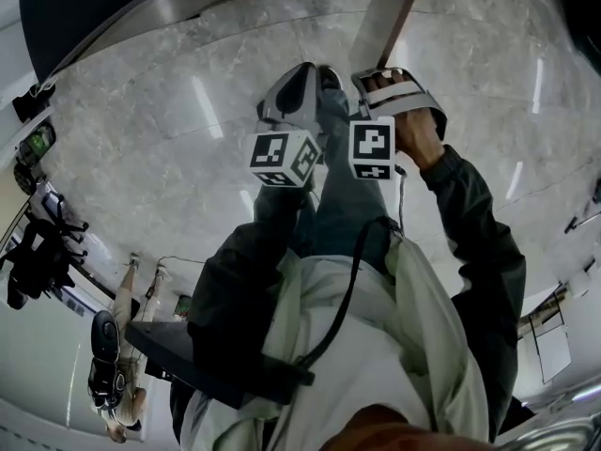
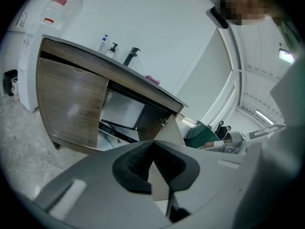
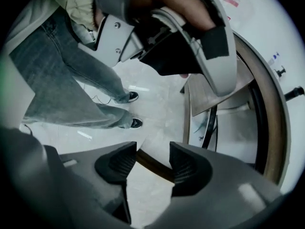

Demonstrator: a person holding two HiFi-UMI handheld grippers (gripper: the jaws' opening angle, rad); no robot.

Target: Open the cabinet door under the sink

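In the left gripper view the wood vanity cabinet (image 2: 71, 104) stands under a counter with a black faucet (image 2: 131, 56). Its left door is closed and its right door (image 2: 169, 130) hangs swung out, showing the inside. My left gripper (image 2: 152, 159) is shut on nothing, well back from the cabinet. My right gripper (image 3: 153, 161) points down at the floor with its jaws open. The dark edge of the open door (image 3: 151, 165) runs across the gap between them, and the pads do not press on it. In the head view both grippers (image 1: 300, 73) (image 1: 385, 75) sit side by side just below the door panel (image 1: 387, 17).
Marble floor tiles (image 1: 169, 148) lie all around. My own legs and shoes (image 3: 133, 123) stand close to the left of the open door. Soap bottles (image 2: 108, 46) stand on the counter. Camera gear on a stand (image 1: 38, 252) and another person (image 1: 117, 365) are at the left.
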